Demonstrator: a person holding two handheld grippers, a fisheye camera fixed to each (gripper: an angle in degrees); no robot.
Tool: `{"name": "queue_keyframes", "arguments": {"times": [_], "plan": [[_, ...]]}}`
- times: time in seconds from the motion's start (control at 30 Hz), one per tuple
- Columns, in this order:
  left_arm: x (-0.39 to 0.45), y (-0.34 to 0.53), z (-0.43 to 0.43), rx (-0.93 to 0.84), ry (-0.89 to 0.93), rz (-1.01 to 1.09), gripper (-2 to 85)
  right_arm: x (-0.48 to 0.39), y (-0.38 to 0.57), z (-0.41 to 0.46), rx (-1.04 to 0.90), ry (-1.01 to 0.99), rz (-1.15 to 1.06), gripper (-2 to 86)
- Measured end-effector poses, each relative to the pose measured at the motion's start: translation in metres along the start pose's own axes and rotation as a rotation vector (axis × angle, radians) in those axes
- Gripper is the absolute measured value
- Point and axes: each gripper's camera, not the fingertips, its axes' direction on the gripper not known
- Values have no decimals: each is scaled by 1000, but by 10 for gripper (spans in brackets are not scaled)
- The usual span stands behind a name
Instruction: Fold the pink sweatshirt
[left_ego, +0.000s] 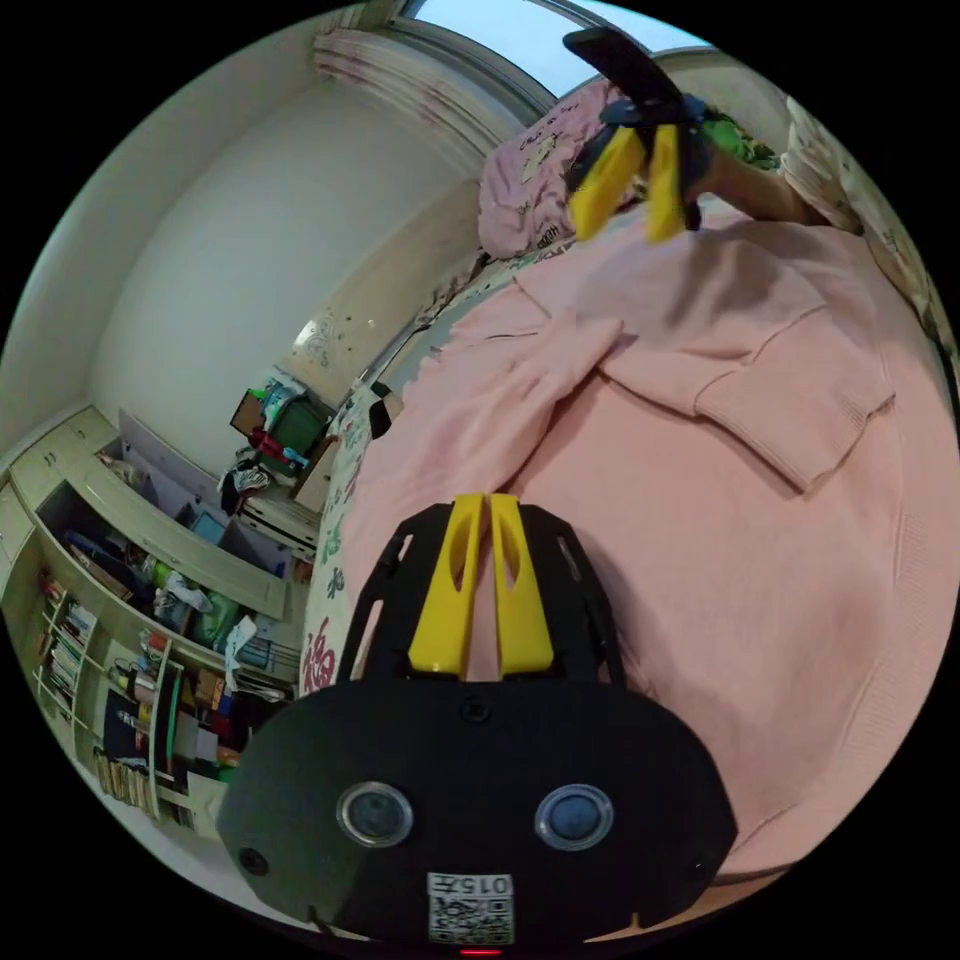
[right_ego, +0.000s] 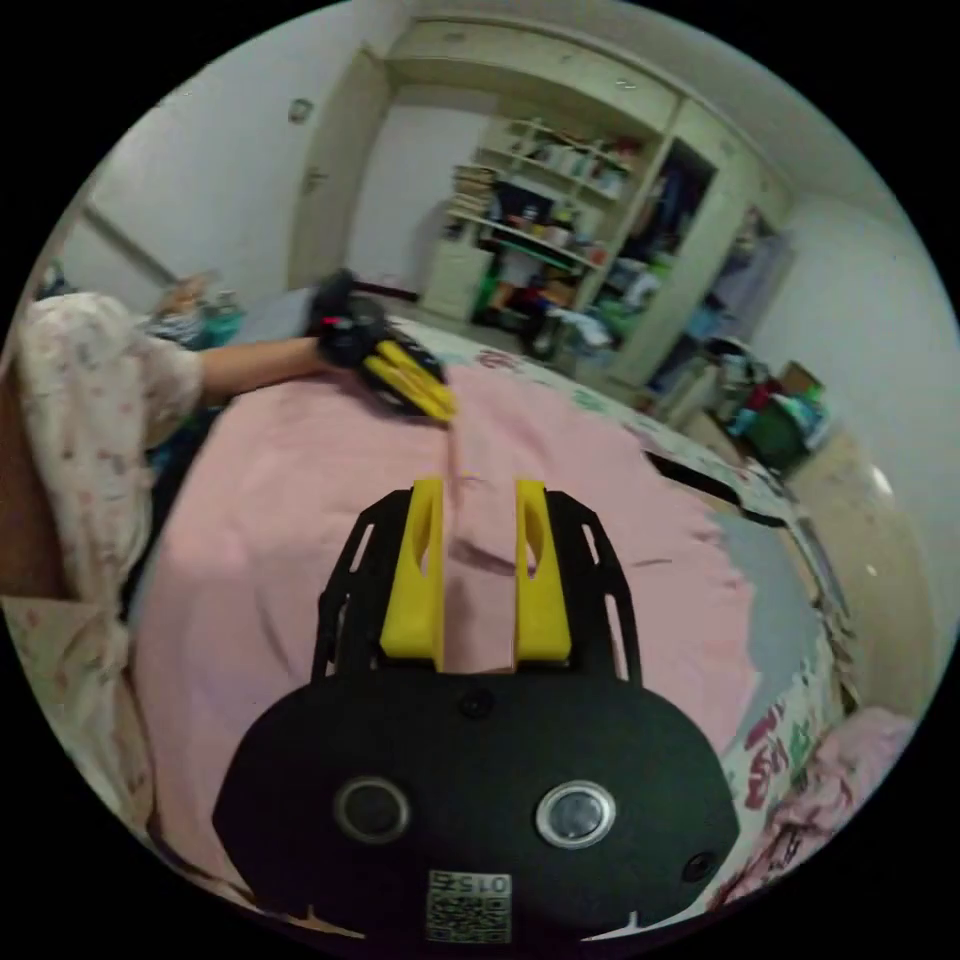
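The pink sweatshirt (left_ego: 700, 560) lies spread across the bed, with one sleeve folded over its body and the ribbed cuff (left_ego: 790, 420) lying on top. My left gripper (left_ego: 485, 500) is shut, pinching the sweatshirt at its edge. In the right gripper view the left gripper (right_ego: 445, 405) sits at the far side of the sweatshirt (right_ego: 280, 520), and a thin ridge of cloth runs up to its tips. My right gripper (right_ego: 480, 485) hovers open over the cloth, nothing between its jaws. It also shows as the right gripper (left_ego: 625, 232) at the garment's far edge.
The bed's patterned sheet (left_ego: 335, 560) shows beside the garment, and a pink printed quilt (left_ego: 530, 190) is bunched at one end. Crowded shelves (right_ego: 540, 230) and a cluttered floor lie beyond the bed. A person's arm (right_ego: 250, 365) and patterned sleeve (right_ego: 90, 390) reach in.
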Motion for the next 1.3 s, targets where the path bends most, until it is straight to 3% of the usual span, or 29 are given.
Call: {"name": "queue_keyframes", "arguments": {"times": [0.1, 0.2, 0.4, 0.53, 0.7, 0.87, 1.0, 1.13, 1.3], "plan": [[-9, 2, -4, 0, -1, -7, 8, -27, -7, 32, -151, -60, -116, 128], [-16, 4, -10, 1, -13, -10, 13, -46, -9, 67, -310, 16, -126, 80], [-45, 18, -31, 32, -73, -114, 51, -54, -4, 33, -266, 81, -70, 36], [-80, 44, -53, 86, -116, -281, 77, -19, 5, -37, -182, 123, 33, 32], [-128, 85, -38, -56, -94, -457, 115, 11, 36, -149, 19, 30, 97, 28], [-149, 80, -28, -105, -63, -433, 110, -22, 60, -227, 94, -68, -123, 22], [-172, 50, -10, -197, 26, -280, 106, -44, 74, -257, 102, -55, -255, -1], [-194, 47, 14, -269, 46, -222, 88, -46, 86, -292, 224, -191, -347, -9], [-207, 96, -5, -96, 84, -394, 38, -28, 79, -284, 189, -91, -230, -5]]}}
